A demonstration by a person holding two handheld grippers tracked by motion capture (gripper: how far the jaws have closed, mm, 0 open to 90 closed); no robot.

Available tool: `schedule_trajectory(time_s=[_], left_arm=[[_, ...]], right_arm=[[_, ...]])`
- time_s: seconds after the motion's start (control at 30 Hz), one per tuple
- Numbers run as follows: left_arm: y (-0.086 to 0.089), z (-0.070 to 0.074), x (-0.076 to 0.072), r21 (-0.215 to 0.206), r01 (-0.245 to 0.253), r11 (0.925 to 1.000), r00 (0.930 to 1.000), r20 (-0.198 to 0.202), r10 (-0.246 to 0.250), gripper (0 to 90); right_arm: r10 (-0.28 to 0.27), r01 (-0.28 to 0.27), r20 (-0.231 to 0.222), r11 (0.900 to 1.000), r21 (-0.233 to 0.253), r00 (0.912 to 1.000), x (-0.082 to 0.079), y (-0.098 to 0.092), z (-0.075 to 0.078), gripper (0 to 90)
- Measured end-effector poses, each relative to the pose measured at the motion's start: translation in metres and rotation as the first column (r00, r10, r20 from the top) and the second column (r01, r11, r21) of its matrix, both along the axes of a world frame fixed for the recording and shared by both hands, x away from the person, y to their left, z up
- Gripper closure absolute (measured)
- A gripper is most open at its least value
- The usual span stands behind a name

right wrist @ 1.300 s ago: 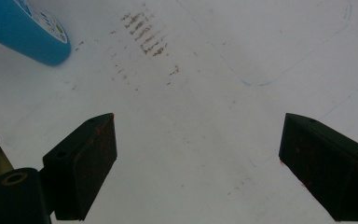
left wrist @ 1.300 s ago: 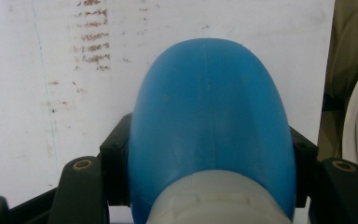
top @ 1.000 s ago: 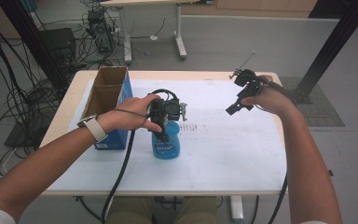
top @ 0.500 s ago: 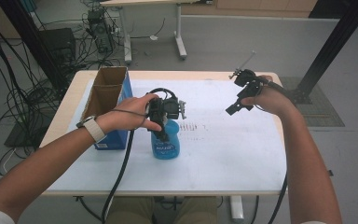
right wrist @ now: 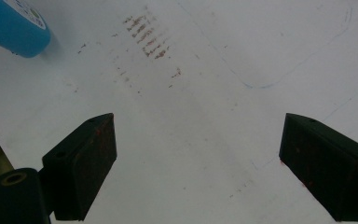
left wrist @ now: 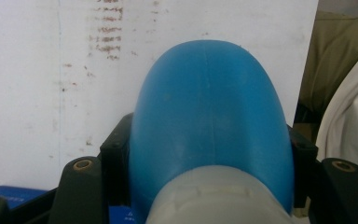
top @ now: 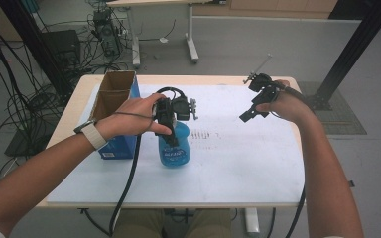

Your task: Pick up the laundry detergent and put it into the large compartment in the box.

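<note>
The blue plastic bottle with a pale cap (top: 174,148) stands upright on the white counter (top: 258,163), just beside the open blue cardboard box (top: 113,106). It is pinched high on its shoulder by the left gripper (top: 171,134). The smooth, rounded plastic is judged light but slippery, so a grip near the neck seems safest. The right gripper (top: 252,110) is held spread, well apart.

The person wears a white band with a dark strap on the left wrist, and beige trousers show under the table edge. Both forearms are bare. The left gripper (top: 171,130) is black and blocky, with a thick black cable looping off it; brass-coloured screw bushings sit in its rounded jaw mounts. The right gripper (right wrist: 198,161) is black too, with flat rectangular pads (right wrist: 93,158) flecked with reddish marks and a thin rod at its top
</note>
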State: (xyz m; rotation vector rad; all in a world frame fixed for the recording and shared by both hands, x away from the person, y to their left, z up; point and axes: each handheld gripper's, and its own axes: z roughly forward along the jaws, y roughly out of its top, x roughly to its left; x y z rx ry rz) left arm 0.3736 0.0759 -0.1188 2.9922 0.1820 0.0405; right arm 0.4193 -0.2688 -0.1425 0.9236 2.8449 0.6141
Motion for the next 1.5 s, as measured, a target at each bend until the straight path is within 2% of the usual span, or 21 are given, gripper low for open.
schedule_trajectory(time_s=[0.63,0.93,1.17,1.5], left_arm=[[0.005,0.035,0.0,-0.008,-0.107,0.9942,0.9942,0.008,0.108,37.8],[0.008,0.053,-0.001,-0.009,-0.158,0.9875,0.9875,0.006,0.158,37.9],[0.01,0.071,-0.005,-0.008,-0.186,0.9825,0.982,0.03,0.186,37.9],[0.011,0.085,-0.004,0.002,-0.225,0.9743,0.974,0.029,0.225,37.9]], right_arm=[[-0.009,0.009,0.008,1.0,0.007,0.9999,-0.004,-0.004,0.004,11.2],[-0.006,0.006,0.013,1.0,0.005,0.9999,-0.004,-0.003,0.006,11.2],[-0.004,0.003,0.015,1.0,0.005,0.9999,-0.004,-0.002,0.006,11.2],[-0.005,0.005,0.018,1.0,0.006,0.9998,-0.005,-0.001,0.007,11.2]])
